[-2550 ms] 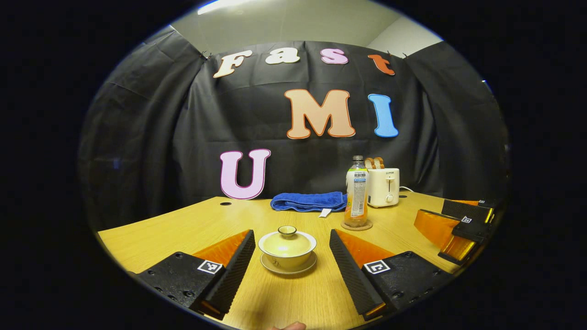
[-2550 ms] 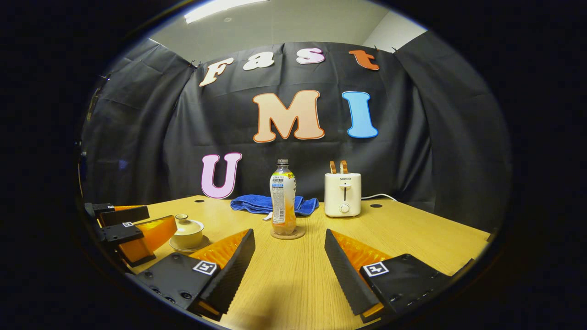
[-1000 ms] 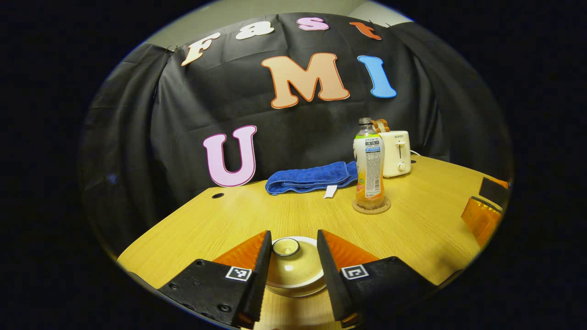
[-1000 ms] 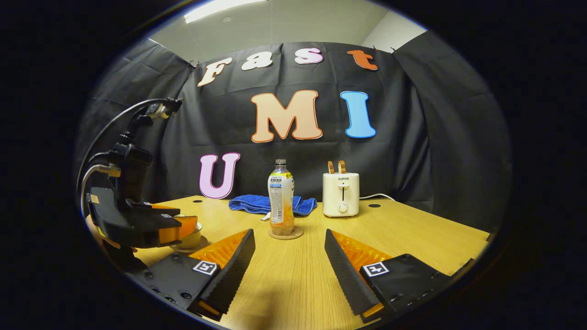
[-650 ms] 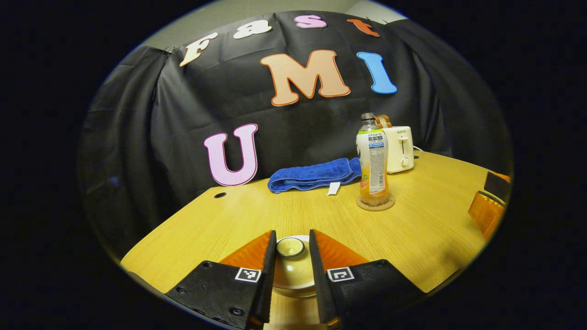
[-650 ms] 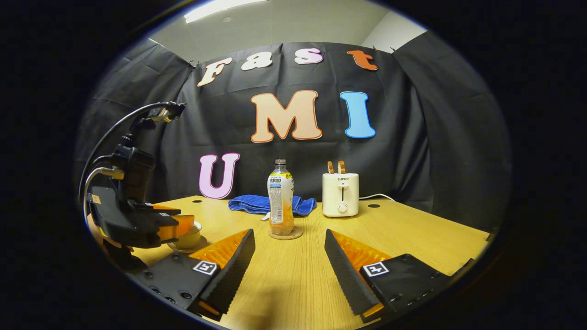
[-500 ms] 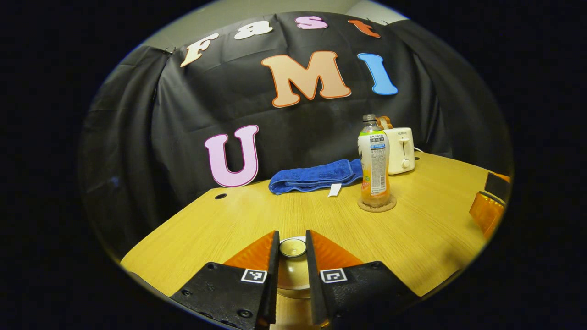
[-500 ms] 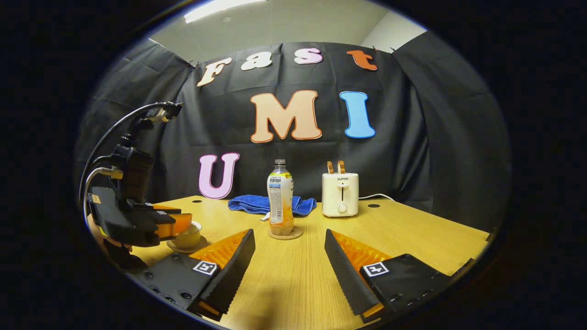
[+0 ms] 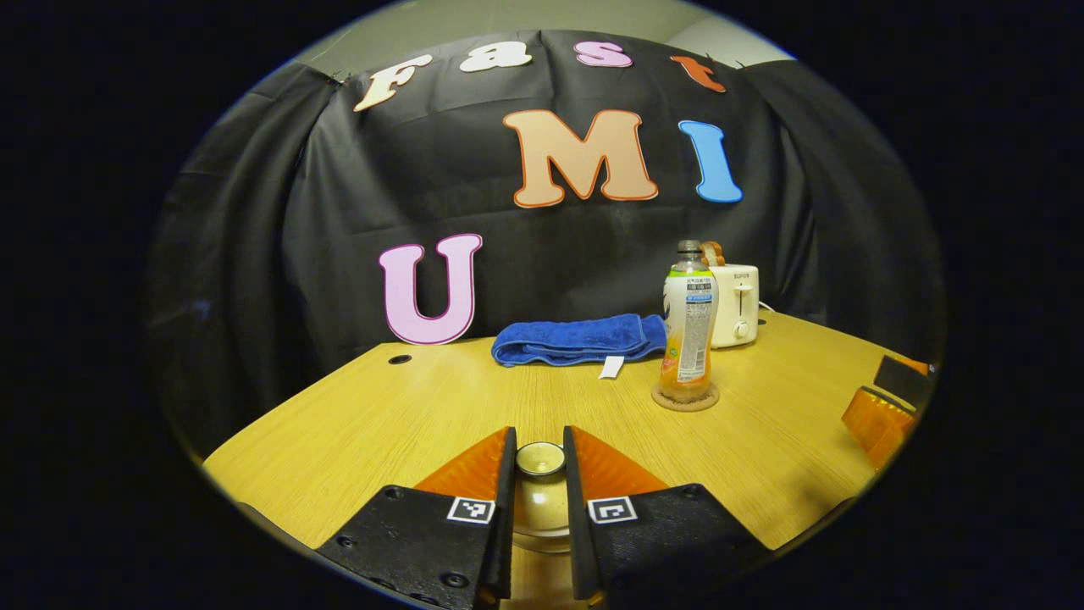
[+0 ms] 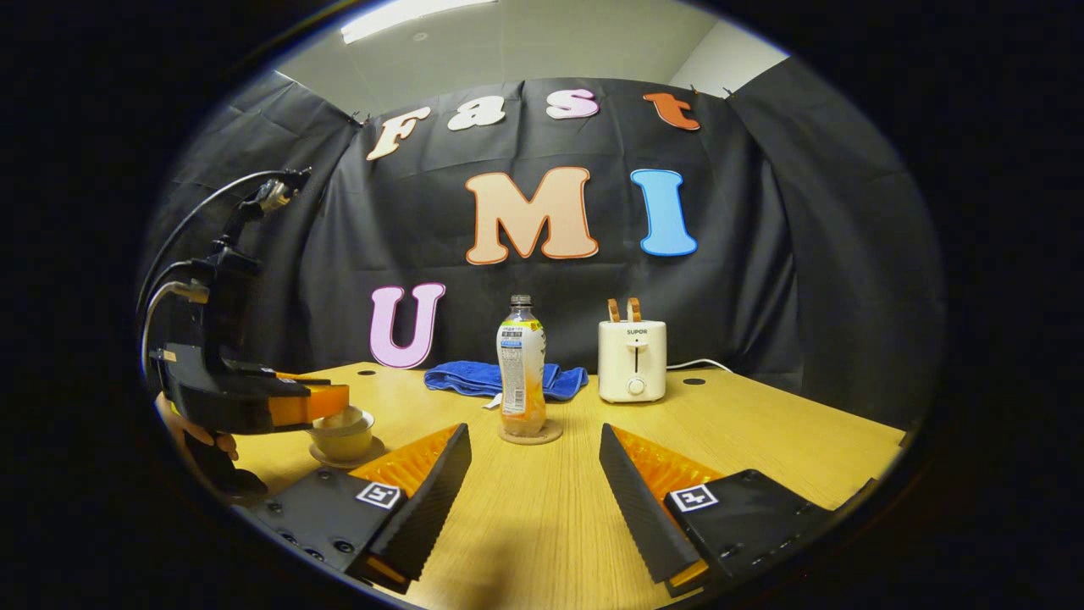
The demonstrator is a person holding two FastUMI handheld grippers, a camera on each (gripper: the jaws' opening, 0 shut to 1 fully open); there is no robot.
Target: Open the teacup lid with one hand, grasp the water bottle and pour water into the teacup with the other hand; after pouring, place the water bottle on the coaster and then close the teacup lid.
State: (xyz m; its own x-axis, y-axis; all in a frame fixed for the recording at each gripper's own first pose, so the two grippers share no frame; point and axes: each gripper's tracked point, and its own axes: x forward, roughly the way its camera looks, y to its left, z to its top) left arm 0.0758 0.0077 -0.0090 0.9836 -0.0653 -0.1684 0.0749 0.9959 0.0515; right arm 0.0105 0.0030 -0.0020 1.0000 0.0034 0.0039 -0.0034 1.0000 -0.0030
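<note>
Black cloth hangs behind a wooden table (image 9: 406, 424) under a pale ceiling. At the table's near edge in the left gripper view, the left gripper (image 9: 539, 462) has its two fingers drawn in close on either side of the lid's knob (image 9: 539, 458), pressing it between them, with the lid (image 9: 539, 508) showing in the narrow gap below. In the right gripper view the left gripper (image 10: 326, 403) reaches in from the table's left edge, level over the cup (image 10: 342, 440), and the lid (image 10: 340, 418) appears raised slightly off the cup's rim, though the gap is small and hard to judge. The cup sits on its saucer (image 10: 345, 459) near that left edge. A hand (image 10: 203, 435) shows beneath the left gripper's body. The bottle (image 10: 521, 364) stands upright on the coaster (image 10: 531, 434) toward the middle of the table, well apart from both grippers. The right gripper (image 10: 535, 474) hangs low over the near edge with its fingers spread wide and nothing between them, the bottle straight ahead of the gap; it also shows at the right edge of the left gripper view (image 9: 889, 407). A blue towel (image 10: 474, 377) lies folded along the far edge behind the bottle, and a toaster (image 10: 632, 360) stands beside it to the right.
</note>
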